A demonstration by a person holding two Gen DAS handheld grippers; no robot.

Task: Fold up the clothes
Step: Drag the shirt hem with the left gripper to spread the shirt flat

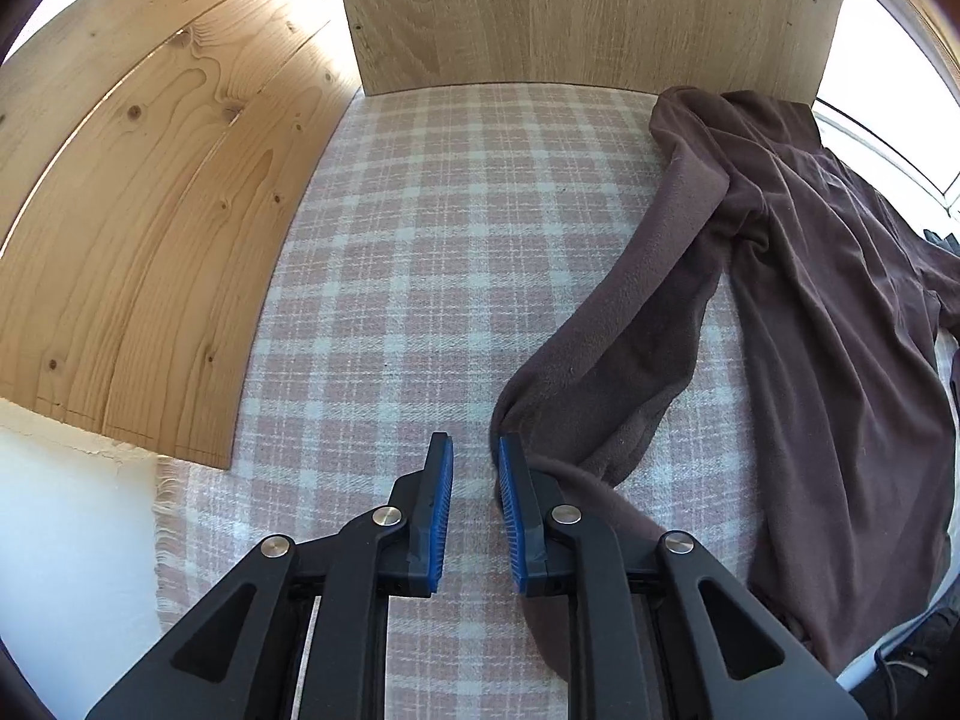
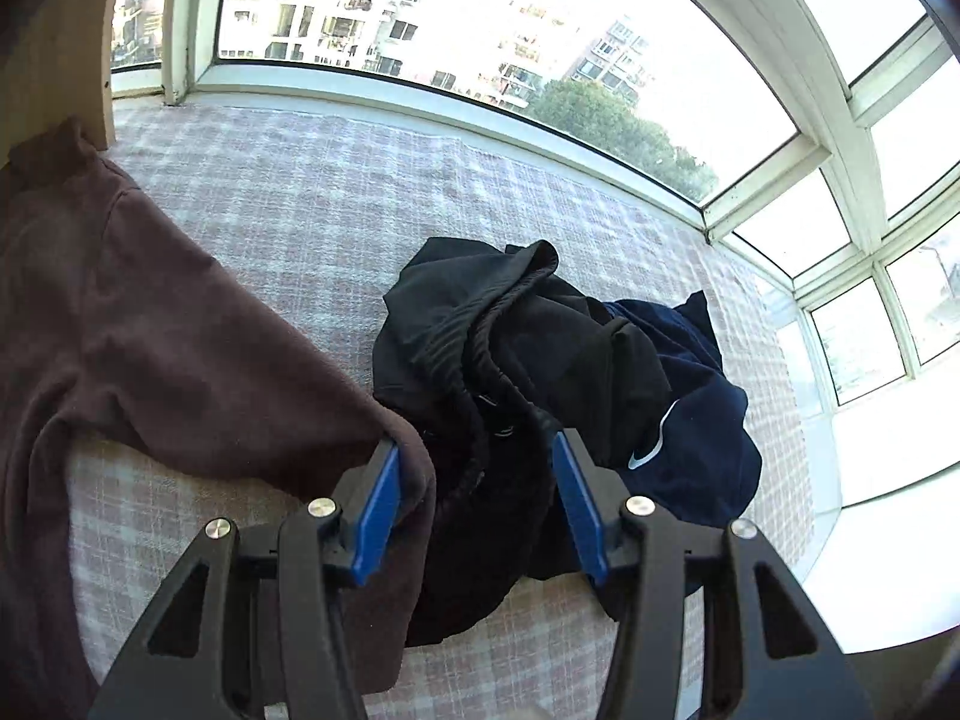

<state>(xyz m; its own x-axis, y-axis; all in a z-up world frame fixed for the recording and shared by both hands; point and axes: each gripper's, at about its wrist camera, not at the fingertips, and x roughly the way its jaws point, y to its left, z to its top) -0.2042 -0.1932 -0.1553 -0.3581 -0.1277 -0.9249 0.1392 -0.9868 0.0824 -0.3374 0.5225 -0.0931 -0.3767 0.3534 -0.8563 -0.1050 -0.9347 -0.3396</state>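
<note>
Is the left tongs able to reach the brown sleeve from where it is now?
Probably yes. The left tongs are open, and the sleeve lies on the plaid cloth right beside one finger, with nothing between them.

The left gripper [image 1: 475,480] and the right gripper [image 2: 477,474] look alike: black angular link arms, round silver screws at the joints, and ribbed blue pads [image 1: 443,516].

Checked blanket [image 1: 420,252], wooden boards [image 1: 150,210], bay window [image 2: 480,18].
</note>
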